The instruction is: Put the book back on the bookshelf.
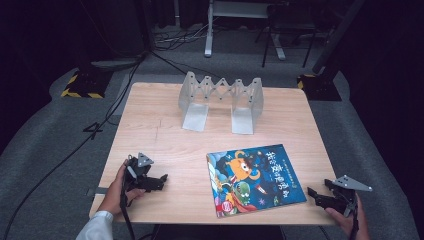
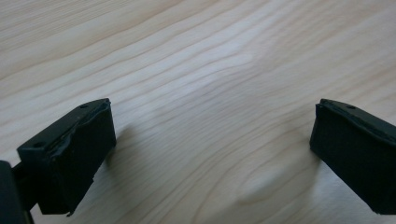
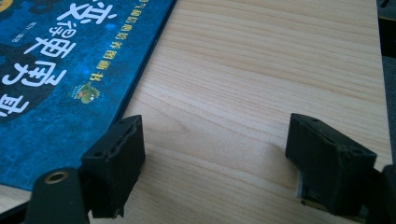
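two grippers rest low on the desk point(image 1: 150, 125), fingers spread wide, holding nothing. left gripper point(image 1: 161, 179) sits lower left, right gripper point(image 1: 313, 193) lower right, beside the children's picture book point(image 1: 254, 178) lying flat at lower centre, likely ready for pickup. an expandable bookend rack point(image 1: 221, 99) stands upper centre. dark room, grey carpet point(image 1: 45, 150).

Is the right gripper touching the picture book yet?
Apart. In the right gripper view, the right gripper stands open over bare table, and the picture book edge lies just beyond its left jaw, with wood showing between them.
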